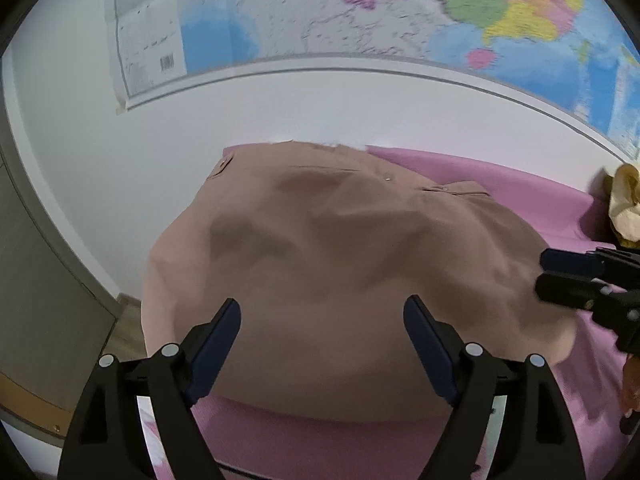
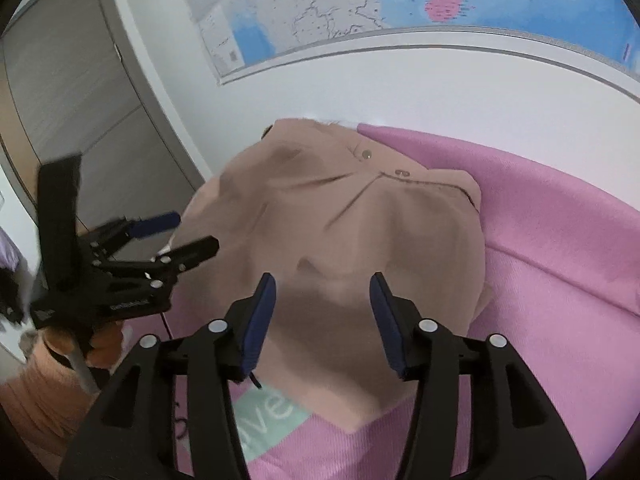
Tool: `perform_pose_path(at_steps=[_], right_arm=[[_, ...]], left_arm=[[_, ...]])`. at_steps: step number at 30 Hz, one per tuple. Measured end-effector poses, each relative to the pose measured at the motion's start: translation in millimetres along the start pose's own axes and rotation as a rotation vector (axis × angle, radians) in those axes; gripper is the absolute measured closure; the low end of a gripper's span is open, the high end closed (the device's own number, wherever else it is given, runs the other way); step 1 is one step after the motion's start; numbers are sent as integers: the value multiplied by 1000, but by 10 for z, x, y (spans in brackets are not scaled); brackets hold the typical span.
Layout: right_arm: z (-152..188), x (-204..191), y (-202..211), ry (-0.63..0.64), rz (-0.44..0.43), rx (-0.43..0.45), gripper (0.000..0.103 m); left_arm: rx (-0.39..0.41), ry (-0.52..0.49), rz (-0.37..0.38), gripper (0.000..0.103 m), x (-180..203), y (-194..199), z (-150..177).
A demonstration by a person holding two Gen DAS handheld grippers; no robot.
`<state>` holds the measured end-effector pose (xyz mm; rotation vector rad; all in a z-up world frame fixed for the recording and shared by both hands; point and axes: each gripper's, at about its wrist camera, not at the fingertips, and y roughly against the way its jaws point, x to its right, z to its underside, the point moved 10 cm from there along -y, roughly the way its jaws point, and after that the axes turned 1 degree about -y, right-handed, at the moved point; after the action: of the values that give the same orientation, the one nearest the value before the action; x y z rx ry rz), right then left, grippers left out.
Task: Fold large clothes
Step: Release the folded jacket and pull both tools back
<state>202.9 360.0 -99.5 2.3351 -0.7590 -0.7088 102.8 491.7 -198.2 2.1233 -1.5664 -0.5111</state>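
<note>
A tan pair of trousers (image 1: 340, 272) lies folded on a pink bedspread (image 1: 500, 200), waistband and metal button toward the wall. It also shows in the right wrist view (image 2: 360, 240). My left gripper (image 1: 322, 312) is open and empty, hovering over the near part of the cloth; it also shows at the left of the right wrist view (image 2: 192, 236). My right gripper (image 2: 323, 286) is open and empty above the garment's near part; its fingers show at the right edge of the left wrist view (image 1: 576, 276).
A white wall with a large coloured map (image 1: 360, 12) stands behind the bed. A grey cabinet (image 2: 72, 92) stands at the left. A yellowish cloth (image 1: 628, 204) lies at the far right. A pink bedspread (image 2: 560, 260) has a teal printed patch (image 2: 272, 420) near me.
</note>
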Motion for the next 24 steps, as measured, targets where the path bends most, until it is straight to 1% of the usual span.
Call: perform_pose_path(at_steps=[3, 5, 8, 12, 17, 21, 24], right_arm=[[181, 24, -31, 19, 12, -35, 52], [322, 94, -10, 26, 24, -62, 51], [405, 175, -81, 16, 49, -92, 51], [385, 180, -24, 2, 41, -80, 51], [322, 137, 134, -6, 19, -35, 49], [299, 79, 196, 25, 38, -13, 48], [326, 58, 225, 23, 37, -8, 48]], left_arm=[[12, -21, 0, 22, 129, 59, 48], [3, -22, 21, 21, 203, 50, 46], [-15, -14, 27, 21, 222, -18, 62], [-44, -5, 32, 21, 228, -62, 116], [-57, 10, 35, 21, 231, -83, 140], [-57, 33, 48, 20, 250, -26, 152], [-47, 42, 32, 20, 266, 65, 168]])
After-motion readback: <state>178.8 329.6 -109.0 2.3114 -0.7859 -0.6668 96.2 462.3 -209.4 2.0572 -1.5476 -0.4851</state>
